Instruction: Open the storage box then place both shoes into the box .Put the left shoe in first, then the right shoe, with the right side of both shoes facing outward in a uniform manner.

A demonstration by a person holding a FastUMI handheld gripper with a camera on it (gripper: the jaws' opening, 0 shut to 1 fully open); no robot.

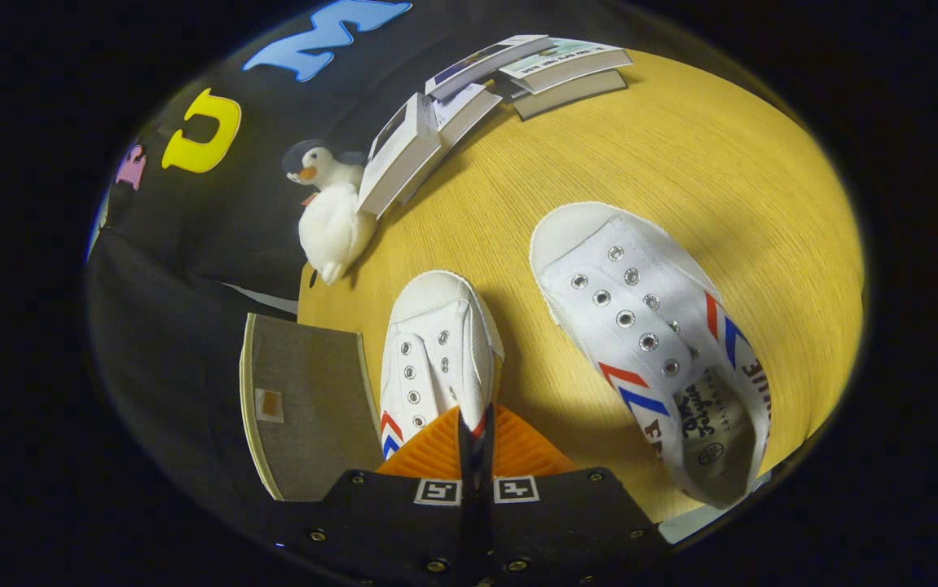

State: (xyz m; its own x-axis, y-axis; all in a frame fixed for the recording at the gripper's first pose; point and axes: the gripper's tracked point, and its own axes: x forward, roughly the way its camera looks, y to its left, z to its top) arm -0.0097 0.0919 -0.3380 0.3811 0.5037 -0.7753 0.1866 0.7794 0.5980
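1. Fingers [436,448] of the gripper [475,436] are orange and ribbed, pressed close with just a thin dark slit between them; a bit of the near shoe's side edge shows in that slit, but whether they pinch it I cannot tell.
2. Near shoe [436,359], white with red and blue chevrons, sits right at the fingertips, toe pointing to 12 o'clock.
3. Far shoe [648,342], same make, lies at 2 o'clock from the fingertips, well apart from the first, toe toward 11 o'clock, its opening toward 5 o'clock.
4. Both shoes rest on a yellow wood-grain table [746,187].
5. Grey flat panel [306,408] with a pale edge sits at 9 o'clock, just beside the near shoe; whether it belongs to the box I cannot tell.
6. Penguin [330,204], a white plush, lies at 11 o'clock at the table edge.
7. Books [485,90] lie scattered at 12 o'clock, beyond the shoes, the nearest touching the penguin.
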